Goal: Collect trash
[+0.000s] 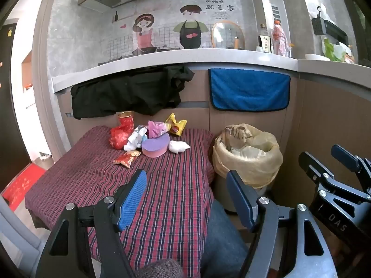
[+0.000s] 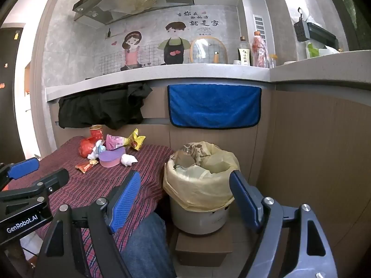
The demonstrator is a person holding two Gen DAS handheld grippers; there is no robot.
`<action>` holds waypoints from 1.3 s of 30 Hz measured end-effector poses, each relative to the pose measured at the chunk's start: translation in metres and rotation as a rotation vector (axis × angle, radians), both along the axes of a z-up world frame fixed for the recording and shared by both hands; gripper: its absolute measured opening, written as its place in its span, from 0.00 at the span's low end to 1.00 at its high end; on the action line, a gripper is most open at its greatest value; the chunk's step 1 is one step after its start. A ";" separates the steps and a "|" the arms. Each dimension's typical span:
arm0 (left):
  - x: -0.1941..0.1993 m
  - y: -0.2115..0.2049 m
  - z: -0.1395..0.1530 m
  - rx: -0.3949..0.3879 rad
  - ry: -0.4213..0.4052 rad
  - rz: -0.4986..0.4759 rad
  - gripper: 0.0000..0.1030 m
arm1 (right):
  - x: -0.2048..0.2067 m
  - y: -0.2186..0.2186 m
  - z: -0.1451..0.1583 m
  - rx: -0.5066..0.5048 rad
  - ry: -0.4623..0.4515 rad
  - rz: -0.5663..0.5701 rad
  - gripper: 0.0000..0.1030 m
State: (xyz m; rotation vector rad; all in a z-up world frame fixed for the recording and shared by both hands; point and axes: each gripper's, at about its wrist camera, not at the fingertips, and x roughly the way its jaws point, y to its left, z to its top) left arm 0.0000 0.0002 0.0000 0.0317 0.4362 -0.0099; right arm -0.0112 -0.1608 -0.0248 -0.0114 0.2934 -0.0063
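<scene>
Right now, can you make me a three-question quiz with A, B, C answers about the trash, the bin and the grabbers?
1. Where is the bin?
A. On the counter
B. On the floor, to the right of the table
C. Under the blue towel, touching it

2. What colour is the sponge in the trash pile?
A. Purple on top, pink below
B. Green
C. Black

3. How are the left gripper and the right gripper?
A. Both shut on wrappers
B. One holds the can
C. Both open, holding nothing

Answers:
1 B, the bin with its yellowish bag stands low beside the striped tablecloth.
2 A, both layers show in both views.
3 C, the blue fingers stand wide apart with only the table behind them.
</scene>
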 end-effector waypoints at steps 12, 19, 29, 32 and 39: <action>-0.005 -0.004 0.006 0.009 -0.012 0.002 0.69 | 0.003 -0.002 -0.003 0.003 0.004 0.005 0.74; -0.004 -0.001 0.005 0.011 -0.025 -0.003 0.69 | 0.001 -0.001 -0.003 0.000 0.003 0.004 0.74; -0.004 0.000 0.004 0.011 -0.022 -0.004 0.69 | 0.001 -0.001 -0.003 -0.001 0.003 0.004 0.74; -0.003 0.000 0.003 0.010 -0.019 -0.003 0.69 | 0.002 -0.001 -0.003 0.000 0.002 0.005 0.74; -0.002 0.000 0.003 0.009 -0.018 -0.003 0.69 | 0.001 0.000 -0.003 -0.001 0.002 0.004 0.74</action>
